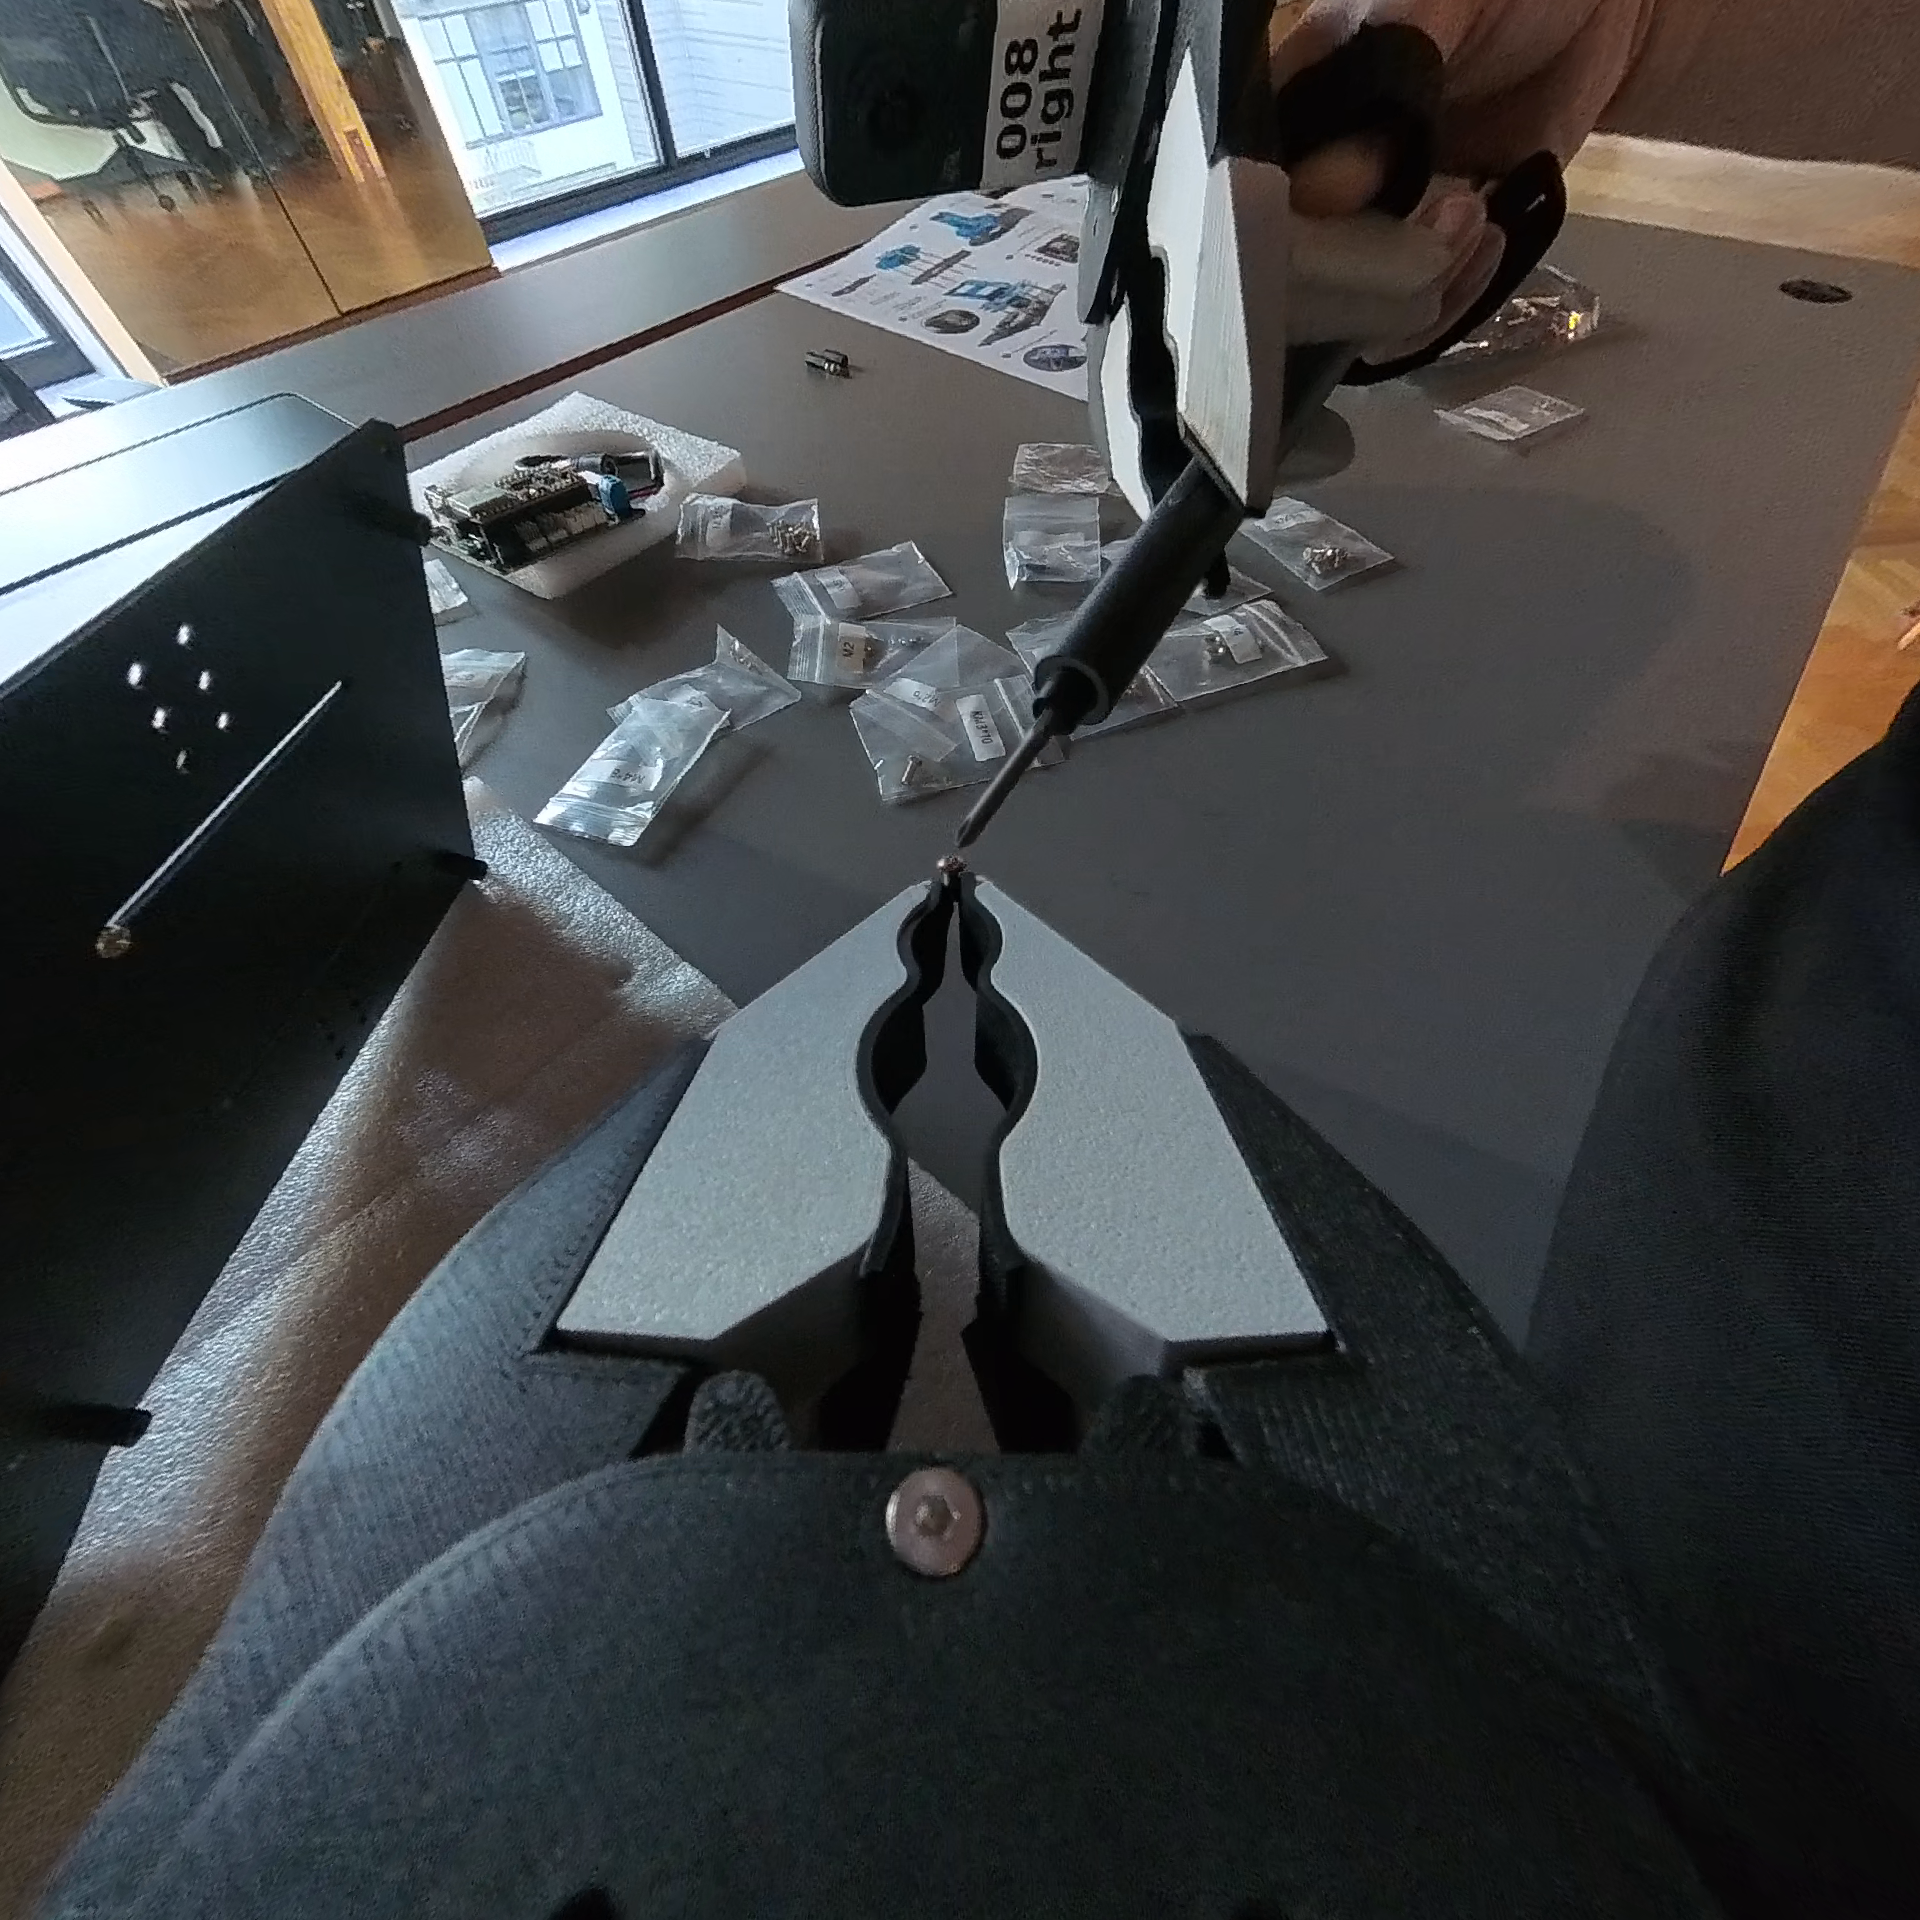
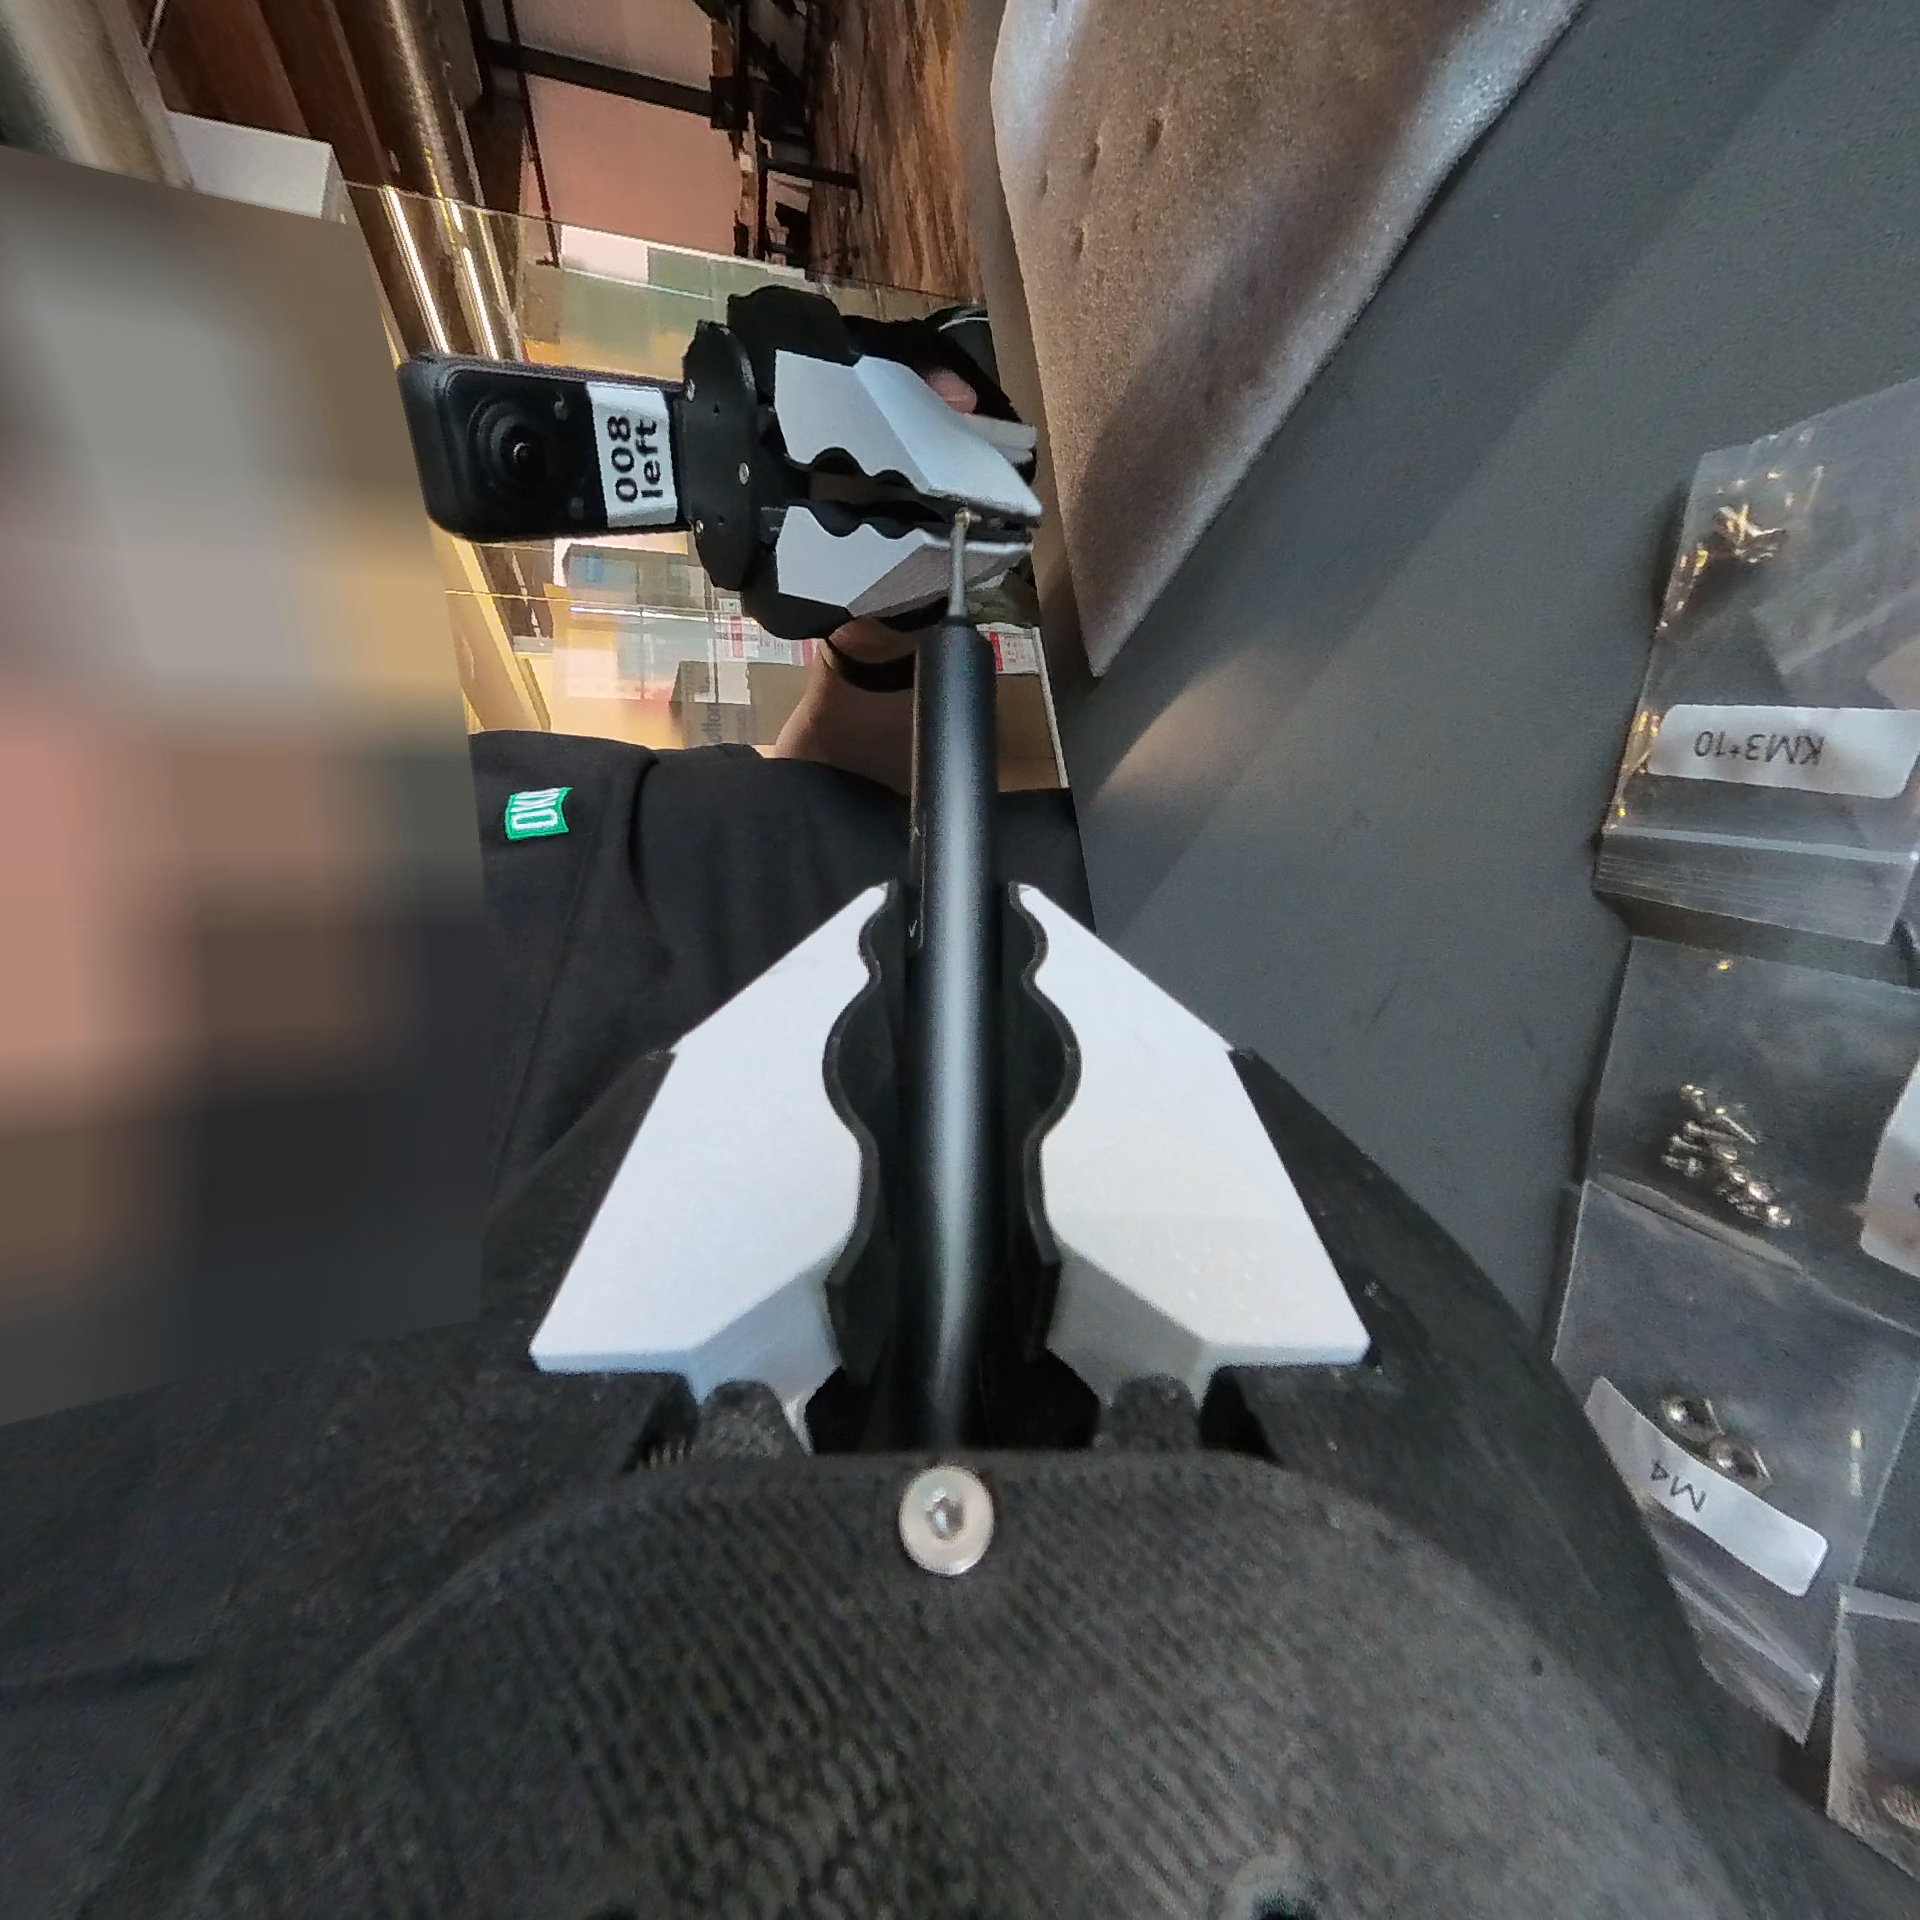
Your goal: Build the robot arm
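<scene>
Steel screw (image 1: 951, 864) pinched head-up in left tool (image 1: 948, 883) tips, so right tool (image 2: 951, 925), clamped on screwdriver (image 2: 951, 1039), can align its tip just above, over bench (image 1: 1351, 883).

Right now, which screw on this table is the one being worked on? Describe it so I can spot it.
Find the grey table strewn with clear bags of hardware. Above its near edge, the left tool pinches one small screw at its tips. Unlike the bagged ones, it is held up, just below the screwdriver tip.
</scene>
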Motion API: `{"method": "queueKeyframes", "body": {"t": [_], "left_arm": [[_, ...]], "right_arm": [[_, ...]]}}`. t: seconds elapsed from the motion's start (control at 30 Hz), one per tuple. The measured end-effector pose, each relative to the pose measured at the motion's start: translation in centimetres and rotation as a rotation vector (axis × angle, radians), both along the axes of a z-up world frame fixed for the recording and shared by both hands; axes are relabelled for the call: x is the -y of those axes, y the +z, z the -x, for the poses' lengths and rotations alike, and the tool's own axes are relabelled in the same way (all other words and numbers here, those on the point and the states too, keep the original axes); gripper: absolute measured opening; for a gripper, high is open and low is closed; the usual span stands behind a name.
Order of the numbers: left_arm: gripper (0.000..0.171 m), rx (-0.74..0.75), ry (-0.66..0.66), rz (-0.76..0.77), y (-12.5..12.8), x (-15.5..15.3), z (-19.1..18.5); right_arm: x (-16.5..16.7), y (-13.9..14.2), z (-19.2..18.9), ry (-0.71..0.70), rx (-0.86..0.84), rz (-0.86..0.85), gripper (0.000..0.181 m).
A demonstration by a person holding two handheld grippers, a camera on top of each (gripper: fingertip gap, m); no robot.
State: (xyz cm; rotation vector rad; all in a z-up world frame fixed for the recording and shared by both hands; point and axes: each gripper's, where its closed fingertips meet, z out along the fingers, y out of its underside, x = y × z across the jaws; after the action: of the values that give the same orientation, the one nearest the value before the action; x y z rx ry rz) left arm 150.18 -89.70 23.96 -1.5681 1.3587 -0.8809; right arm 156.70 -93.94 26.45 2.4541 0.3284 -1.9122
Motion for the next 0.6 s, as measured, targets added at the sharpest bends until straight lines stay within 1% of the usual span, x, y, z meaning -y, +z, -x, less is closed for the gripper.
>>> {"method": "queueKeyframes", "body": {"t": [0.2, 0.6], "left_arm": [[0.000, -0.019, -0.030, -0.004, -0.25, 0.49, -0.24], [0.000, -0.041, -0.038, -0.009, -0.76, 0.76, -0.36]], "right_arm": [[0.26, -0.07, 0.07, 0.019, 0.011, 0.003, 0.017], [0.45, -0.33, -0.17, 0.032, 0.027, 0.006, 0.017]]}}
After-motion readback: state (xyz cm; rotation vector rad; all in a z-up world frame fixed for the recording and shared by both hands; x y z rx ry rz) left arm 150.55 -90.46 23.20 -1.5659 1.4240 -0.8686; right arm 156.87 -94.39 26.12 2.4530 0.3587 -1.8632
